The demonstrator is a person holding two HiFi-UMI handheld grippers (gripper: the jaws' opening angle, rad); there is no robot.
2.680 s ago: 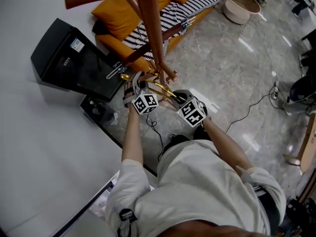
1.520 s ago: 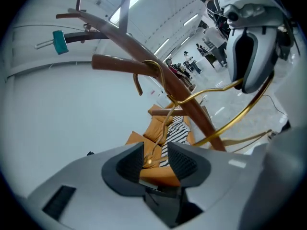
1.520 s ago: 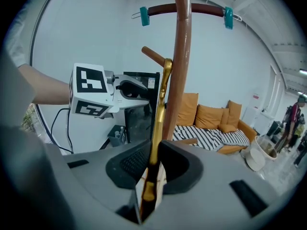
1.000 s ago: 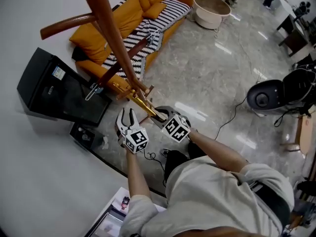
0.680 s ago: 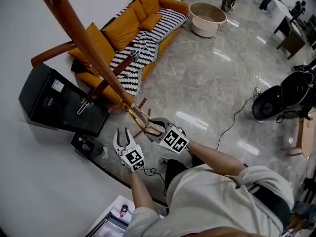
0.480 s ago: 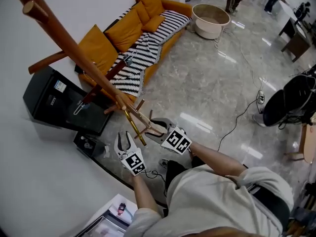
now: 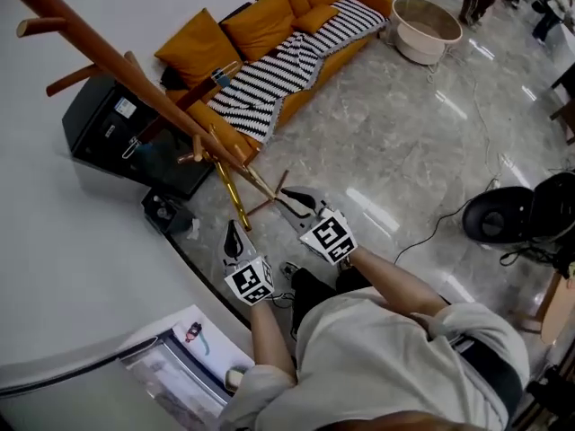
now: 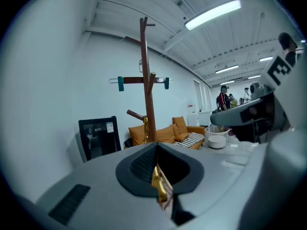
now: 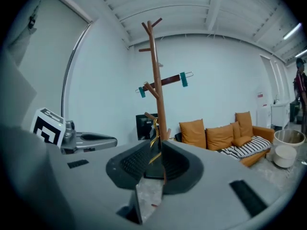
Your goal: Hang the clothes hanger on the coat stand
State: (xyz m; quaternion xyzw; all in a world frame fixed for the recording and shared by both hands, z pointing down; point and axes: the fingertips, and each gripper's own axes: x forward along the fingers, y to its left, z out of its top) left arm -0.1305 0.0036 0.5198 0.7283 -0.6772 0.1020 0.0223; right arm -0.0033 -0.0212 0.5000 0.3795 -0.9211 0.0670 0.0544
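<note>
Item: gold clothes hanger (image 7: 230,197), hung from a low peg of the wooden coat stand (image 7: 108,55), free of both tongs, its lower end near the tips of the left gripper (image 7: 234,231). Left gripper: jaws had just closed and stood together, with nothing gripped. Right gripper (image 7: 289,197): to the right of the hanger, near the foot of the stand. Its jaws had just been closing and stood a little apart, with only floor showing in the gap and nothing held. Higher on the stand: a dark wooden bar with teal clips (image 8: 132,80). Far side: orange sofa (image 7: 269,25) carrying a striped throw (image 7: 301,57), with a pale round tub (image 7: 429,16) to its right. Left of the stand, by the wall: black cabinet (image 7: 103,119).
</note>
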